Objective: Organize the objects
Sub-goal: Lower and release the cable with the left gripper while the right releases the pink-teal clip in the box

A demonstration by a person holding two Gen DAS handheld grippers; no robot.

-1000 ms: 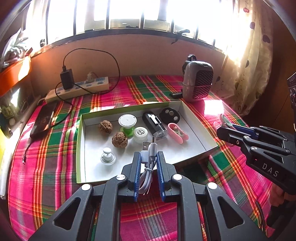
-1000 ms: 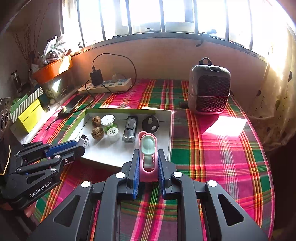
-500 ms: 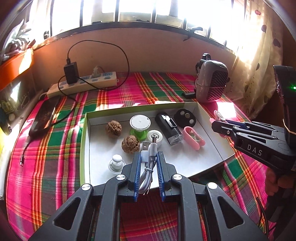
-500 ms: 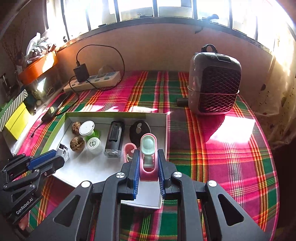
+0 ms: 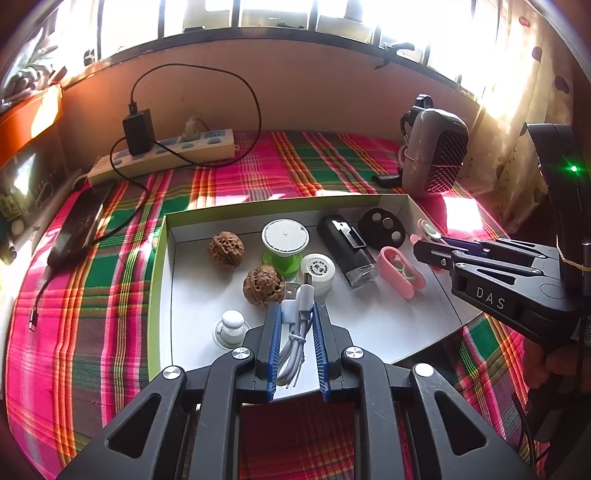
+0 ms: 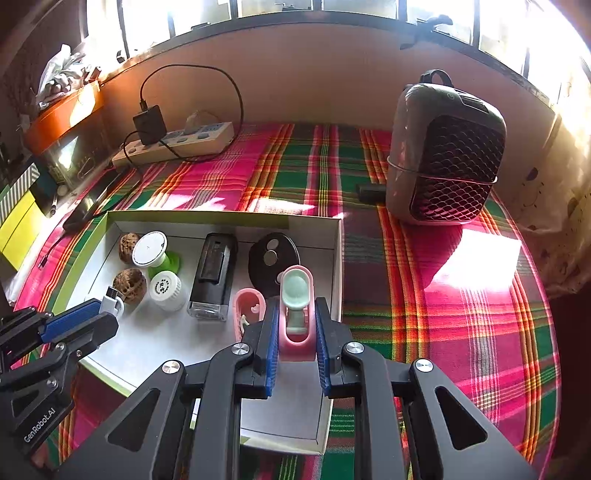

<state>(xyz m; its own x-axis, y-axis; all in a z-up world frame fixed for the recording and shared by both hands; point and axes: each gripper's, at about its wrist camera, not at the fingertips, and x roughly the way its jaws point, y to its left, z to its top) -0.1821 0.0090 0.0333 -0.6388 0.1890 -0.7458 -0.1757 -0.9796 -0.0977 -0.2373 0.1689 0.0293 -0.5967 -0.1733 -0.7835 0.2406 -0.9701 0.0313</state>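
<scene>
Left gripper (image 5: 295, 321) clamped on coiled white USB cable (image 5: 295, 317), right gripper (image 6: 295, 325) clamped on pink case (image 6: 296, 314), both over white tray (image 6: 147, 339) near side, plaid cloth (image 6: 424, 314) beneath.

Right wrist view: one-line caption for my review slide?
Right gripper holds pink case over white tray.

Bright sun comes through the barred window (image 6: 332, 7) at the far side. Under it runs a plain tan wall (image 6: 314, 74). A pink and green checked cloth (image 6: 424, 295) covers the counter. A spotted curtain (image 5: 517, 92) hangs on the right.
</scene>
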